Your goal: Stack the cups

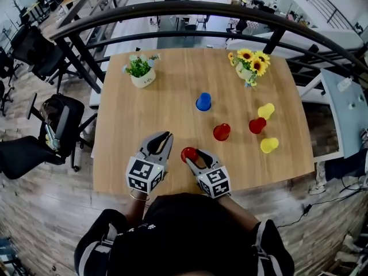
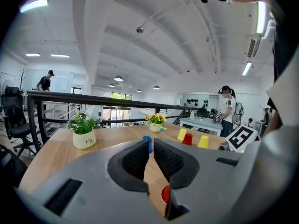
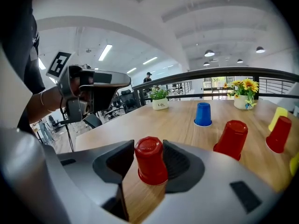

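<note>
The right tongs point(image 3: 148, 149) pinch an upturned red cup point(image 3: 150, 164) near the front edge of the bench point(image 1: 115, 154). The left tongs point(image 2: 151, 149) hang almost closed and empty. The cup tapers upward, so the pads seem to bear mostly near its top. I judge it could slip or tip when lifted, or knock the second red cup point(image 1: 221, 132) mid-bench.

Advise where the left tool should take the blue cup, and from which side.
Grip the blue cup across its tapered side wall, about mid-height, coming in level from the near table edge. It stands upside down with its rim flat on the table, so there is no lip to pinch, and nothing crowds its flanks. The left tool has its jaws almost together, so it probably needs opening first.
</note>
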A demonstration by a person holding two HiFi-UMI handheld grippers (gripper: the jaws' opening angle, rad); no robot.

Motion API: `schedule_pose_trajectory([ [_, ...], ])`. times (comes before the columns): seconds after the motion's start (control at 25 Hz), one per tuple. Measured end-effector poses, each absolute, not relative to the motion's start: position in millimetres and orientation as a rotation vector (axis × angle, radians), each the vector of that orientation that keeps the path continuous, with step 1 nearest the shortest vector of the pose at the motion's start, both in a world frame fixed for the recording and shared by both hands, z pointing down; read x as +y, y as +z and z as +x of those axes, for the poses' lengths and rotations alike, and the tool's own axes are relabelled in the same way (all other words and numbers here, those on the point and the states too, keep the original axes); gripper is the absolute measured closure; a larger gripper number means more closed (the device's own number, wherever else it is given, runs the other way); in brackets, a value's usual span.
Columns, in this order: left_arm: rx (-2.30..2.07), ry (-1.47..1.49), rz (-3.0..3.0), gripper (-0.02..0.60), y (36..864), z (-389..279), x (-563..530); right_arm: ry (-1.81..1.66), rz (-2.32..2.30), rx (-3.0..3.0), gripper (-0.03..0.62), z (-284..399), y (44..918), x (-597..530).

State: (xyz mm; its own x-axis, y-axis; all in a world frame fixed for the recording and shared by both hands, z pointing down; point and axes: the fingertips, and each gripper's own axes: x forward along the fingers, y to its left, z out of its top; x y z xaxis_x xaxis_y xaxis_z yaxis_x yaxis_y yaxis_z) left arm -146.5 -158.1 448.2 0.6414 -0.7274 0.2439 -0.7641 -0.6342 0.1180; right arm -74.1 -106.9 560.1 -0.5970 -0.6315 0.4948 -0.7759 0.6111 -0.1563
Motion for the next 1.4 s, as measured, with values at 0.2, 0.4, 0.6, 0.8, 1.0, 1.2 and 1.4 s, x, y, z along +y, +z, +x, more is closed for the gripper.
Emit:
schedule_pose_trajectory([
  [0.2,-1.236,0.254,2.648,0.56,446.9,-148.6,-158.6,0.501,1.119,-2.472,0.341,-73.1,551.8,-105.8],
  [0.4,-1.239,0.251,2.654,0.56,444.8,-147.1,-158.9,0.502,1.17,-2.556,0.329,-59.1,521.0,-104.5],
  [0.6,-1.255,0.253,2.653,0.56,442.3,-148.8,-155.7,0.446,1.452,-2.479,0.33,-0.3,501.7,-136.2],
  [0.8,-1.292,0.254,2.641,0.56,439.4,-151.9,-152.6,0.419,1.65,-2.336,0.333,54.3,506.9,-164.5],
  [1.0,-1.339,0.243,2.622,0.56,435.8,-156.9,-152.4,0.441,1.64,-2.288,0.333,67.3,522.0,-176.4],
  [1.2,-1.37,0.249,2.588,0.56,437.5,-160.6,-144.8,0.462,1.607,-2.246,0.333,68.4,540.2,-182.5],
  [1.4,-1.41,0.252,2.557,0.56,437.0,-163.4,-139.6,0.452,1.596,-2.225,0.332,69.9,548.6,-197.4],
])
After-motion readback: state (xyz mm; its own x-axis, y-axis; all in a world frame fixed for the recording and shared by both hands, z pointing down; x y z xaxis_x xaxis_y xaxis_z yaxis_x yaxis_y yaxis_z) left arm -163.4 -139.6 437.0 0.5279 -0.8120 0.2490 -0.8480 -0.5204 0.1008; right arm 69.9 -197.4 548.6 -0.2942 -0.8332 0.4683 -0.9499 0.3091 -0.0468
